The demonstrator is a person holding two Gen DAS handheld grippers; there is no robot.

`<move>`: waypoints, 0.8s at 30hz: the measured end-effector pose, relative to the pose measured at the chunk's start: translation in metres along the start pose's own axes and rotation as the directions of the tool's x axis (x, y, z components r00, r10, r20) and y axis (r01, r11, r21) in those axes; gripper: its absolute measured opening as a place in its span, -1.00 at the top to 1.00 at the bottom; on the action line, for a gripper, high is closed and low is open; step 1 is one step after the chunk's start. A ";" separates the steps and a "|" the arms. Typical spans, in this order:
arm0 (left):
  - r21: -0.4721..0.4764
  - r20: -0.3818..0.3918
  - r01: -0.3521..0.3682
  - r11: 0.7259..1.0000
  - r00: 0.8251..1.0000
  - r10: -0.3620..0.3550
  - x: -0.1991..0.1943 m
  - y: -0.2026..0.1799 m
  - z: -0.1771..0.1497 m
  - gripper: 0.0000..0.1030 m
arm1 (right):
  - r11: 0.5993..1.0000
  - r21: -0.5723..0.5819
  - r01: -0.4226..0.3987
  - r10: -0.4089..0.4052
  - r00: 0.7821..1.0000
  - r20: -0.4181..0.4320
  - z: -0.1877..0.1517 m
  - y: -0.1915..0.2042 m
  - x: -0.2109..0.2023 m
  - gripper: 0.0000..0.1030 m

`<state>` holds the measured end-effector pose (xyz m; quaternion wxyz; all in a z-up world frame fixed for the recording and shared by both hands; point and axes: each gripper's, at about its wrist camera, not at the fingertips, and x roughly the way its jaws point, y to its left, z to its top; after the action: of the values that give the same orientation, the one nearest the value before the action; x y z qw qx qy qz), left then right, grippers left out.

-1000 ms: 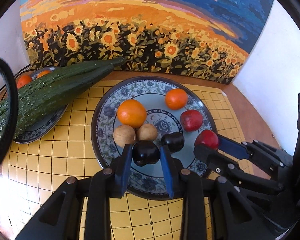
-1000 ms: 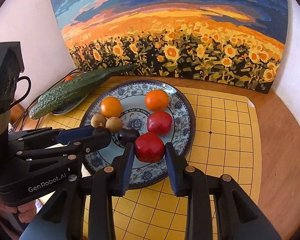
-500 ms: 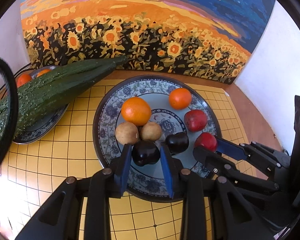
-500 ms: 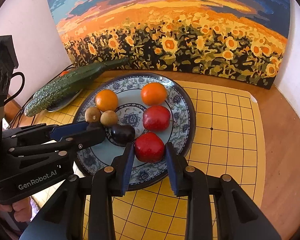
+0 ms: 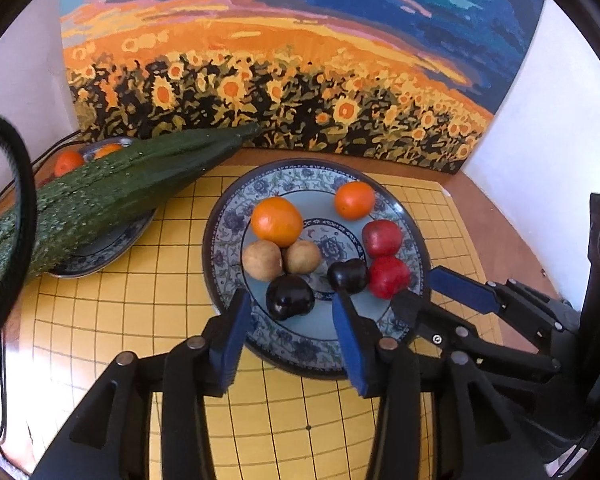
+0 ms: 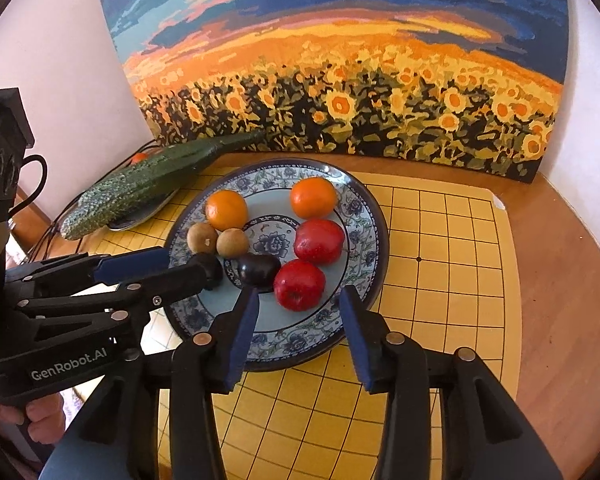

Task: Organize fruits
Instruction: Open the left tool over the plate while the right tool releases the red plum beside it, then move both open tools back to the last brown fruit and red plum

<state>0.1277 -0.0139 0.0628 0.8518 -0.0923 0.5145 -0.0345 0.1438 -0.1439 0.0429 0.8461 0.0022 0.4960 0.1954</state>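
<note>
A blue patterned plate [image 5: 228, 216] [image 6: 364, 208] holds two oranges [image 5: 277, 221] [image 6: 313, 197], two brown fruits [image 5: 261, 260] [image 6: 232, 243], two dark plums [image 5: 290, 297] [image 6: 259, 268] and two red fruits [image 5: 389, 277] [image 6: 299, 284]. My left gripper [image 5: 290, 312] is open, its fingers either side of the near dark plum, which rests on the plate. My right gripper [image 6: 298, 308] is open, just behind the near red fruit, which lies on the plate.
A long cucumber [image 5: 112, 188] [image 6: 156, 180] lies across a second plate [image 5: 112, 240] with oranges [image 5: 69, 162] at the left. The plates stand on a yellow grid mat [image 6: 440, 280] on a wooden table. A sunflower painting [image 5: 284, 80] leans at the back.
Both grippers have opened and drawn back. The left one let go of the dark plum and the right one let go of the red fruit; both fruits now rest on the plate.
</note>
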 end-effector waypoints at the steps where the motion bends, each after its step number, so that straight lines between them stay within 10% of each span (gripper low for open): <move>1: -0.002 0.000 0.000 1.000 1.000 0.000 -0.002 0.000 -0.001 0.12 | 1.000 0.001 -0.003 0.003 1.000 0.002 -0.001 0.000 -0.003 0.15; 24: -0.053 -0.024 -0.017 0.998 1.000 0.016 -0.050 0.008 -0.049 0.12 | 0.999 0.006 -0.031 0.031 0.999 0.019 -0.039 0.018 -0.056 0.14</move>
<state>0.0606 -0.0045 0.0825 0.8432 -0.1102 0.5259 -0.0147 0.0808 -0.1531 0.0741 0.8475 0.0144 0.4885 0.2071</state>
